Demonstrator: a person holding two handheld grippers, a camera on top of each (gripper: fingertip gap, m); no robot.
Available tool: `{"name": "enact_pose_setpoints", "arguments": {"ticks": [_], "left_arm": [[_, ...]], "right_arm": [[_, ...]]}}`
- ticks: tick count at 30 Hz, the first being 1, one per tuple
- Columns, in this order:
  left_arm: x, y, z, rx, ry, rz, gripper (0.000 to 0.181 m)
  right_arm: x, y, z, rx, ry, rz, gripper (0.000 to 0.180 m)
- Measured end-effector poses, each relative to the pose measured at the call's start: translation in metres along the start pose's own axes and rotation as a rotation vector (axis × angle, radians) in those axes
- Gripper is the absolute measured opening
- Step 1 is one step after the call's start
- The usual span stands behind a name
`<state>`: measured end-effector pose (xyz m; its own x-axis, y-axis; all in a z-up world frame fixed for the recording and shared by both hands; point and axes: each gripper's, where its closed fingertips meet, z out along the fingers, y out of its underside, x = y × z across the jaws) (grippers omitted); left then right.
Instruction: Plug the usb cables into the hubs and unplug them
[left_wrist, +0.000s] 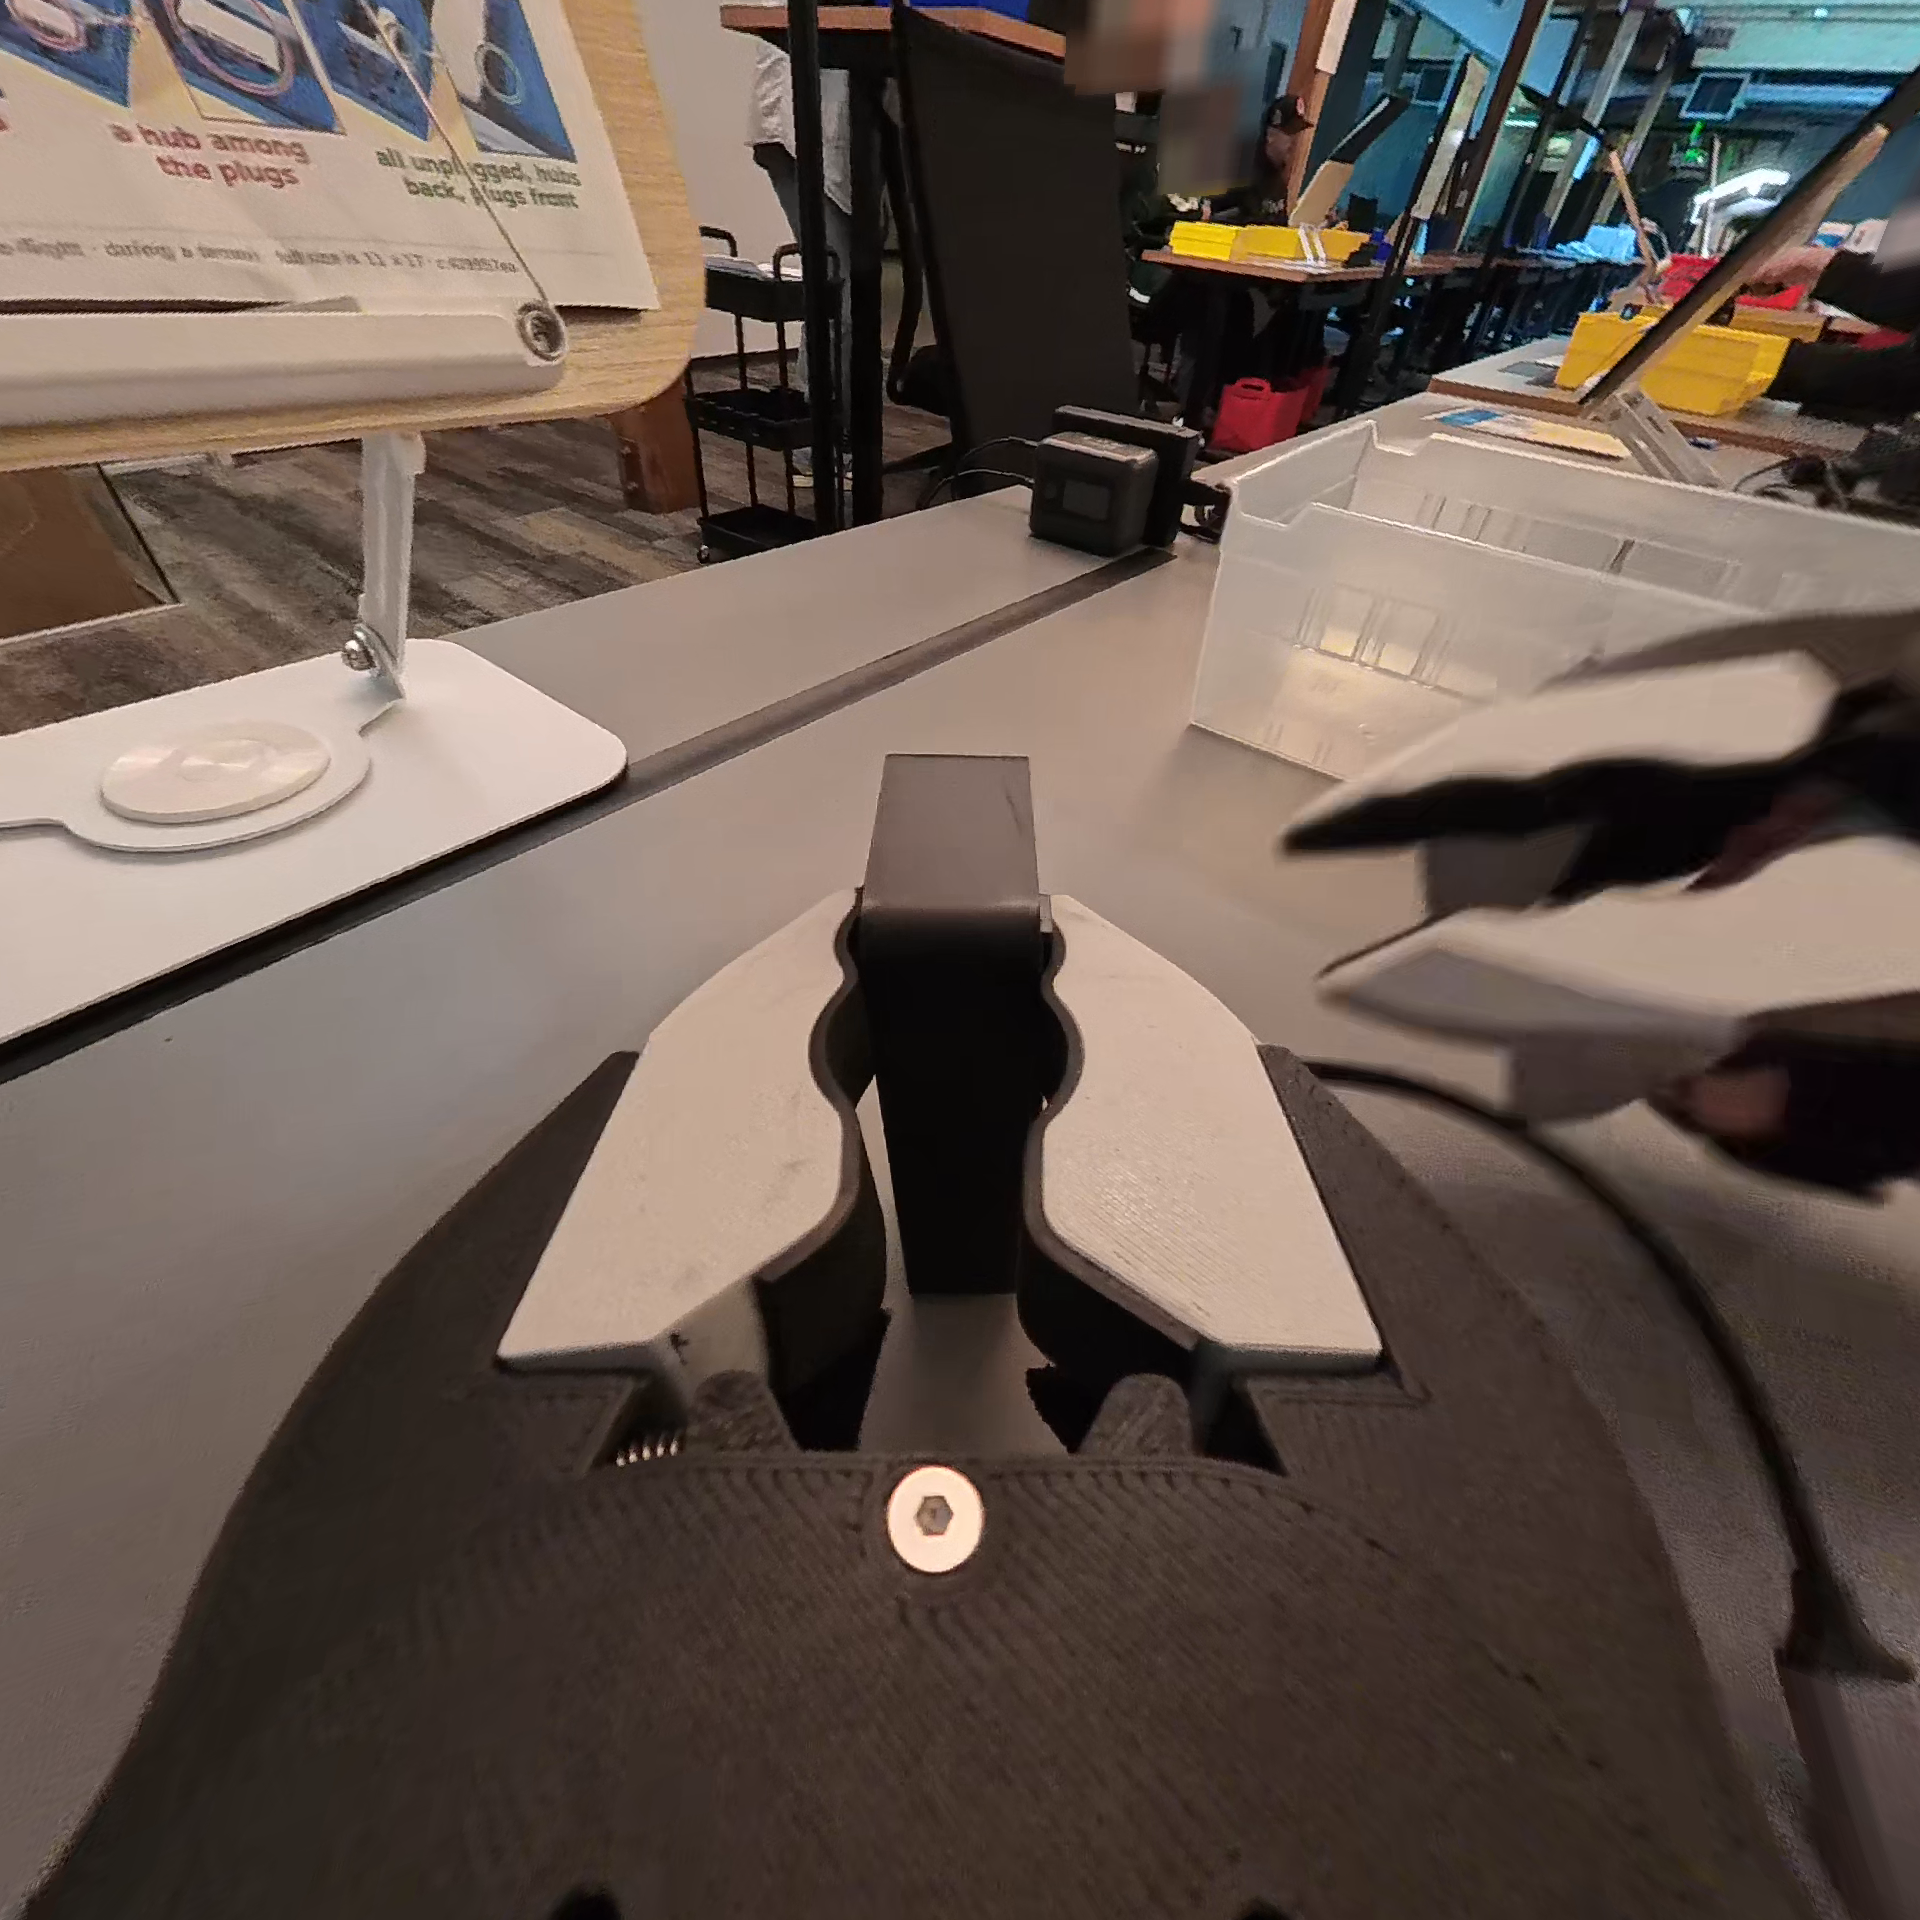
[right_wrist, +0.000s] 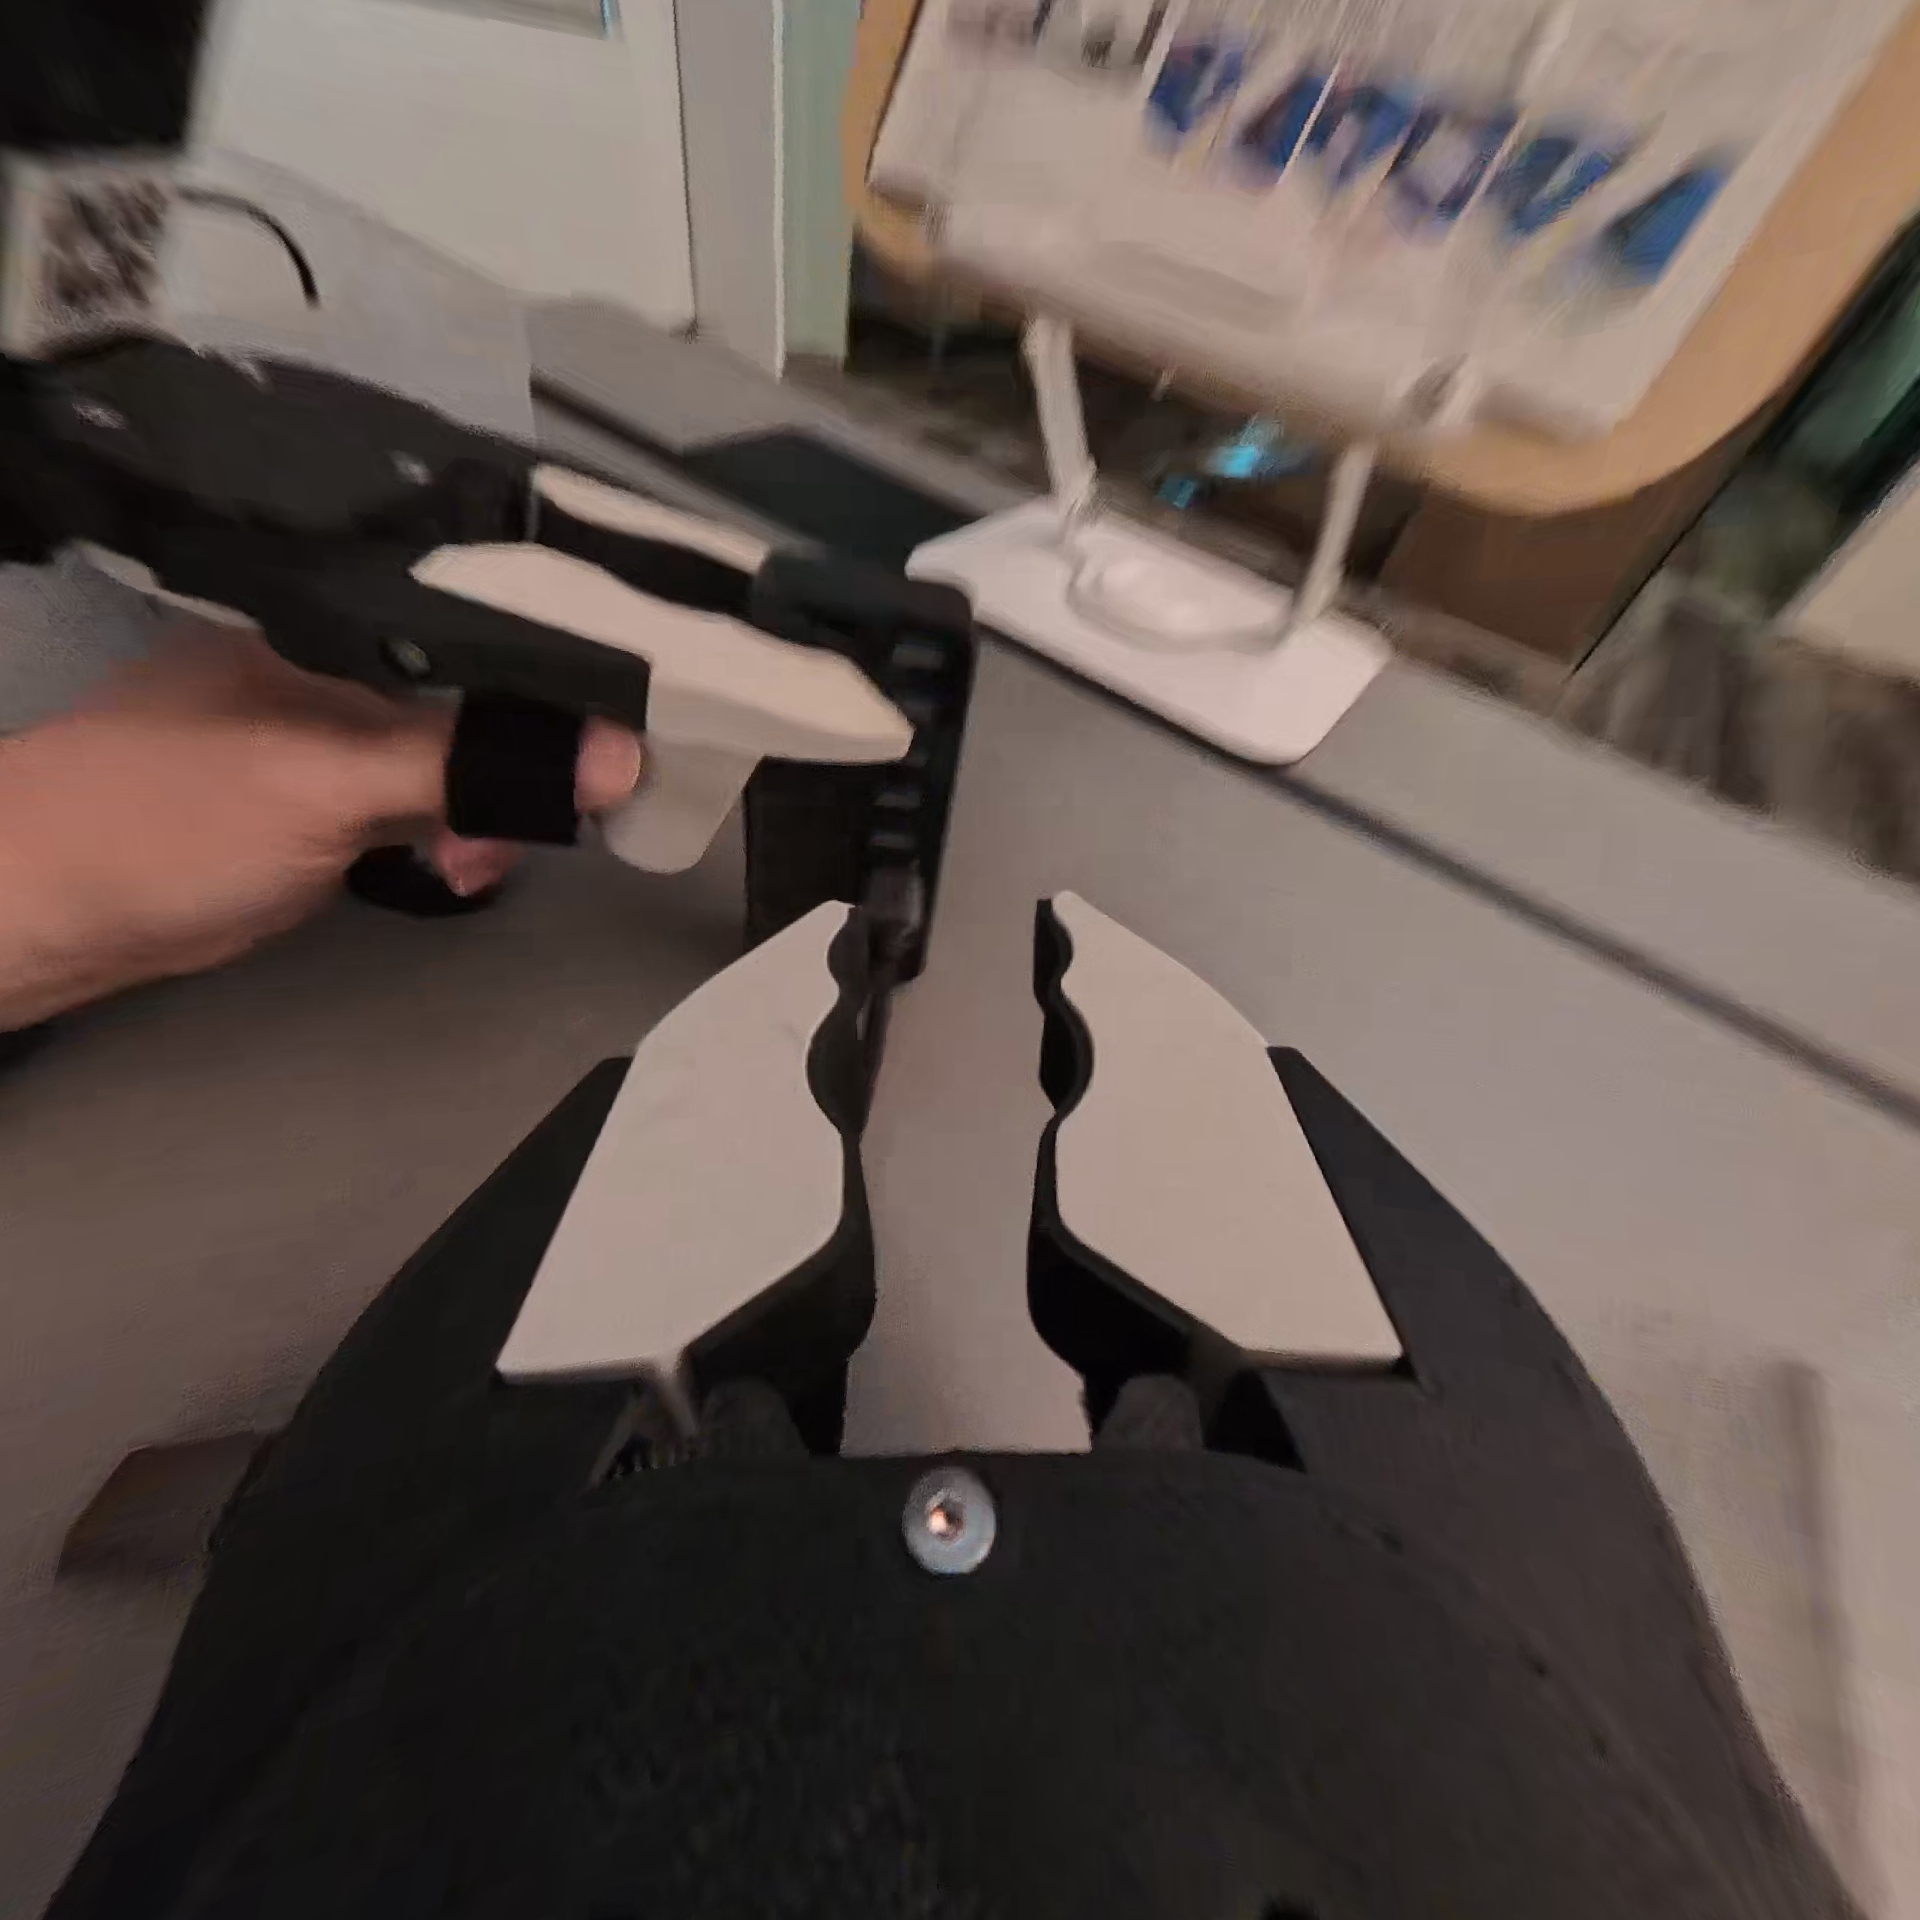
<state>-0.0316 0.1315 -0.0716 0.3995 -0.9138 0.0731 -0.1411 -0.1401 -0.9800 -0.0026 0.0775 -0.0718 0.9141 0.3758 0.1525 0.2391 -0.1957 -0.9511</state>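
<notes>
Hub first, since the task turns on it: the black USB hub (left_wrist: 951, 997) is clamped between the fingers (left_wrist: 727, 1122) of the left gripper (left_wrist: 951, 920), held off the grey table (left_wrist: 312, 1143) with its far end sticking out past the fingertips. In the right wrist view the same hub (right_wrist: 940, 748) stands on end in that grip, its row of ports facing the camera.

Largest in the scene is the table itself, crossed by a dark seam. On its far right side sits a clear plastic bin (left_wrist: 1455, 582). At the far left stands a white stand (left_wrist: 312, 748) whose flat base rests on the table and whose post carries a wooden board with a printed instruction sheet (left_wrist: 312, 156). Near the table's back edge is a small black camera (left_wrist: 1101, 488).

Right gripper (right_wrist: 945, 914): its fingers are parted with nothing between them, only bare table showing in the gap, and their tips lie just beside the hub's lower end. In the left wrist view it (left_wrist: 1340, 904) enters blurred from the right, near the hub.

A person's hand (right_wrist: 208, 810) holds the left gripper's handle. A thin black cable (left_wrist: 1621, 1247) curves across the table at lower right; where it ends cannot be told.
</notes>
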Motion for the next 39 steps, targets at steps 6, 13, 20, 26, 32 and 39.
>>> {"name": "enact_pose_setpoints", "arguments": {"ticks": [6, 13, 20, 26, 32, 39], "left_arm": [[-0.001, 0.000, 0.001, 0.001, -0.004, 0.001, 0.026], [0.003, 0.001, 0.003, -0.004, -0.012, 0.059, 0.026], [0.003, 0.000, 0.004, -0.003, -0.010, 0.049, 0.026], [0.003, 0.001, 0.004, -0.003, -0.010, 0.045, 0.026], [0.002, 0.000, 0.003, 0.001, -0.022, 0.038, 0.026], [0.008, 0.001, 0.006, -0.011, -0.087, 0.170, 0.026]], "right_arm": [[-0.023, 0.005, 0.044, -0.069, -0.144, 0.254, 0.029], [-0.011, 0.013, 0.047, -0.125, -0.024, 0.142, 0.019], [-0.012, 0.028, 0.053, -0.179, -0.069, 0.171, 0.029], [-0.013, 0.031, 0.058, -0.214, -0.052, 0.127, 0.020], [-0.013, 0.031, 0.059, -0.217, -0.043, 0.113, 0.019], [-0.010, 0.036, 0.056, -0.243, -0.012, 0.116, 0.020]]}}
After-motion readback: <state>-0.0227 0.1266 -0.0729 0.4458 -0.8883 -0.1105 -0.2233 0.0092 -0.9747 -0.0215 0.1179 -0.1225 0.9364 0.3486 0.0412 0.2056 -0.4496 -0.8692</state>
